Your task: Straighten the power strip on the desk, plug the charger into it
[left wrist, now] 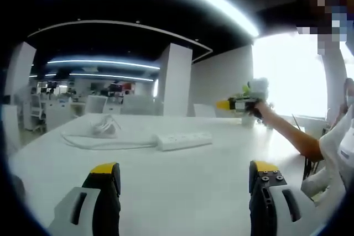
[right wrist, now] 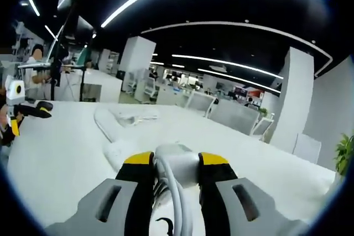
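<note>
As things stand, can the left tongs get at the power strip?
Probably yes: the left tongs are open, and bare desk lies between them and the power strip; nothing blocks the path.

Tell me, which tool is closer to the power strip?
Probably the left tool: the power strip lies on the desk just ahead of its open jaws. The right tool hangs in the air off to the side, gripping the charger.
</note>
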Action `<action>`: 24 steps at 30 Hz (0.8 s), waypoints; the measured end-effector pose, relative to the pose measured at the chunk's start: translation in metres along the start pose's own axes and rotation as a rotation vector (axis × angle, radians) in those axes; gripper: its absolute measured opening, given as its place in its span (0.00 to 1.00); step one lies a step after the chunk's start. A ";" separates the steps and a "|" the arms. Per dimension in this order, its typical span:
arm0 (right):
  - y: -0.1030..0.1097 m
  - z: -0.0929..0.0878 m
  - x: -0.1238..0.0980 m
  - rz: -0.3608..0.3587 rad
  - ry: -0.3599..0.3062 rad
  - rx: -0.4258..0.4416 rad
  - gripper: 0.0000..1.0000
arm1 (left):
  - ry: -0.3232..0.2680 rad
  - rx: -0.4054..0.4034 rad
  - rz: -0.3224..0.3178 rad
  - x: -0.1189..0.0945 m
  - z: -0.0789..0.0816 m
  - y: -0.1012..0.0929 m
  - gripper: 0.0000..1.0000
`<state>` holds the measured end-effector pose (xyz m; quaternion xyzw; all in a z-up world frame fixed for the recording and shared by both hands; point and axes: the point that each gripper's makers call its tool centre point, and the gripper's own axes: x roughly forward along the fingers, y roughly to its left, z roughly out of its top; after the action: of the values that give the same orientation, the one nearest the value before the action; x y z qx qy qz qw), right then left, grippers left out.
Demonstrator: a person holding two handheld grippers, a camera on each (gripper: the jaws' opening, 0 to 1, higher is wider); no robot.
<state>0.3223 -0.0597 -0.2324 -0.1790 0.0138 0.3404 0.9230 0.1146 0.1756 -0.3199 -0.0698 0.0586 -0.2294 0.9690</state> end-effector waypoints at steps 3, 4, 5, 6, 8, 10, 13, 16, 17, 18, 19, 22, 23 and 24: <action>0.003 -0.001 0.002 0.002 0.012 -0.021 0.28 | 0.000 0.000 0.002 0.000 0.000 0.001 0.99; 0.004 -0.001 0.003 0.003 0.014 -0.026 0.28 | 0.000 -0.001 0.003 0.000 0.000 0.001 0.99; 0.005 -0.002 0.004 0.006 0.017 -0.030 0.28 | -0.001 -0.001 0.004 0.000 0.000 0.001 0.99; 0.006 -0.002 0.005 0.009 0.022 -0.033 0.28 | 0.000 -0.001 0.004 0.000 0.000 0.001 0.99; 0.007 -0.003 0.006 0.012 0.028 -0.045 0.28 | -0.001 -0.002 0.006 0.000 0.000 0.002 0.99; 0.008 -0.005 0.007 0.014 0.035 -0.053 0.28 | 0.000 -0.002 0.007 0.000 0.000 0.002 0.99; 0.010 -0.008 0.010 0.021 0.048 -0.065 0.28 | -0.001 -0.003 0.009 0.000 0.000 0.003 0.99; 0.011 -0.011 0.013 0.028 0.059 -0.079 0.28 | 0.001 -0.003 0.011 0.000 0.000 0.004 0.99; 0.012 -0.012 0.014 0.031 0.067 -0.088 0.28 | 0.000 -0.003 0.011 0.000 0.000 0.004 0.99; 0.013 -0.014 0.016 0.034 0.073 -0.095 0.28 | 0.000 -0.004 0.011 0.000 0.000 0.004 0.99; 0.014 -0.015 0.017 0.038 0.080 -0.101 0.28 | 0.000 -0.003 0.012 0.000 0.000 0.005 0.99; 0.017 -0.018 0.021 0.052 0.098 -0.120 0.28 | -0.002 -0.004 0.015 -0.001 0.001 0.006 0.99; 0.019 -0.021 0.022 0.058 0.111 -0.134 0.28 | -0.002 -0.005 0.016 -0.001 0.001 0.006 0.99; 0.021 -0.023 0.024 0.068 0.127 -0.151 0.28 | -0.001 -0.005 0.017 -0.001 0.000 0.007 0.99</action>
<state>0.3295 -0.0385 -0.2644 -0.2687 0.0527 0.3596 0.8920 0.1165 0.1826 -0.3205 -0.0718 0.0593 -0.2209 0.9709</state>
